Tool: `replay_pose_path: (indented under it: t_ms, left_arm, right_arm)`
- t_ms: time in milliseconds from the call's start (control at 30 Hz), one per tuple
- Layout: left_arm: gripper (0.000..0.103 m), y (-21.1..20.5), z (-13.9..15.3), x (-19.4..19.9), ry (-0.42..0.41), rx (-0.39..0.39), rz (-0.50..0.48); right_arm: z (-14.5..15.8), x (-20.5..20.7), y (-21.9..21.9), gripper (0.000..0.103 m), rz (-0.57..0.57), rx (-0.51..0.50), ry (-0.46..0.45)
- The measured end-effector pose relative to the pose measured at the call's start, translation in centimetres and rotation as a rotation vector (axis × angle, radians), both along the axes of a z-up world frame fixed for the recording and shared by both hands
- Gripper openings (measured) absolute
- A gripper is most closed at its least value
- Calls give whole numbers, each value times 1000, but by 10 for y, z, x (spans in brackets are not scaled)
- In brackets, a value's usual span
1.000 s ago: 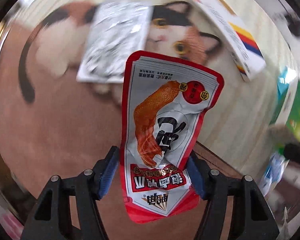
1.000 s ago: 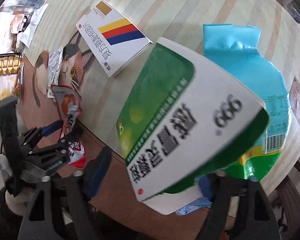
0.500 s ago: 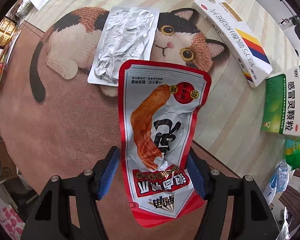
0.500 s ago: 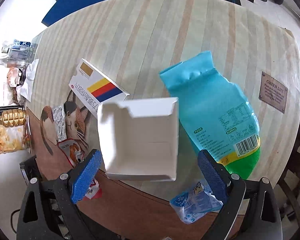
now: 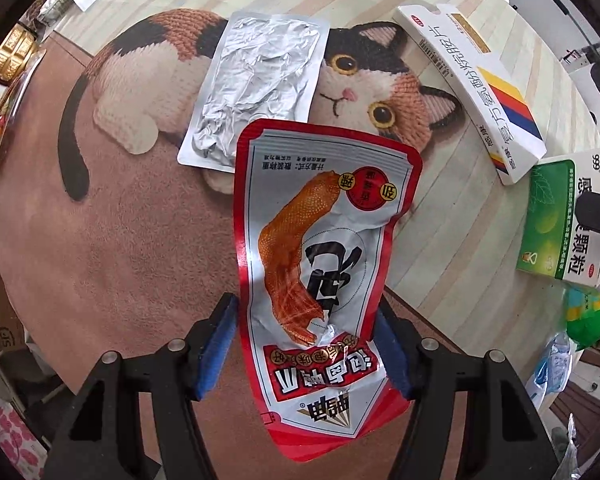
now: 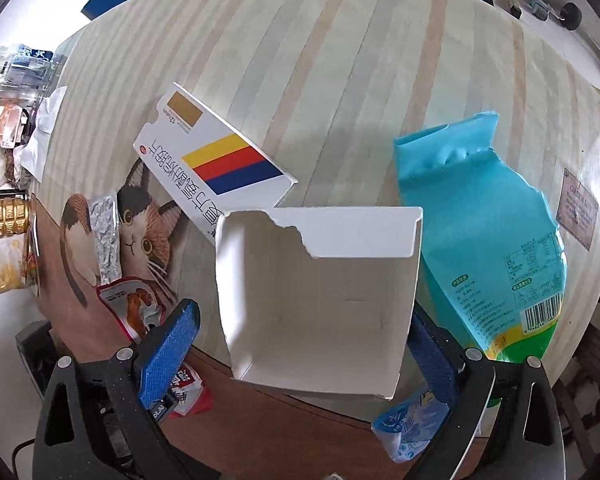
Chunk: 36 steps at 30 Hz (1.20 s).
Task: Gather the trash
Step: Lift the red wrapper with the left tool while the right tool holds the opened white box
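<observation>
My left gripper [image 5: 306,344] is shut on a red and white snack pouch [image 5: 320,264] and holds it above the cat-print mat [image 5: 140,80]. A crumpled silver foil packet [image 5: 256,92] lies on the mat just beyond it. My right gripper [image 6: 304,344] holds an open green and white medicine box [image 6: 320,292], its white inside facing the camera; the box also shows at the right of the left wrist view [image 5: 564,216]. The pouch and the left gripper show at the lower left of the right wrist view [image 6: 130,308].
A white box with yellow, red and blue stripes [image 6: 216,156] lies on the striped tablecloth [image 6: 340,60]. A blue snack bag [image 6: 484,232] lies to the right. A small blue wrapper [image 6: 412,420] sits near the table edge. Snack packs [image 6: 4,240] stand at the far left.
My right gripper has lifted the green box off the table and turned it so its open end faces the camera. My left gripper has stayed roughly in place, holding the pouch.
</observation>
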<state>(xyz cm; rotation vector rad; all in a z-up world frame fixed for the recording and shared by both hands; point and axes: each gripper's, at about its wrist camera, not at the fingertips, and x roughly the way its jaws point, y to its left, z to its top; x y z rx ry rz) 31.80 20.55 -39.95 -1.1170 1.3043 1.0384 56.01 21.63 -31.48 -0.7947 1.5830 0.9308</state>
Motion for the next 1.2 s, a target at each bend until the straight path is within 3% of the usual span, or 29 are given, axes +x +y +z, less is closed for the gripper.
replay_pose_path:
  t_ms: [133, 200, 267, 633, 933, 1200]
  left_arm:
    - [58, -6, 9, 0, -9, 19, -46]
    - [58, -6, 14, 0, -5, 35, -53]
    - [58, -6, 16, -1, -19, 35, -53]
    - [58, -13, 33, -22, -202, 35, 7]
    - [58, -41, 68, -74, -294, 87, 32]
    - [58, -91, 94, -117, -334, 163, 31]
  right_arm:
    - [-8, -1, -2, 95, 2, 2, -20]
    - [-7, 1, -7, 82, 9, 13, -51]
    - [-6, 5, -14, 81, -1, 33, -35]
    - [36, 8, -55, 80, 12, 152, -6]
    - [55, -27, -100, 80, 27, 216, 37]
    - [68, -90, -155, 80, 45, 263, 42]
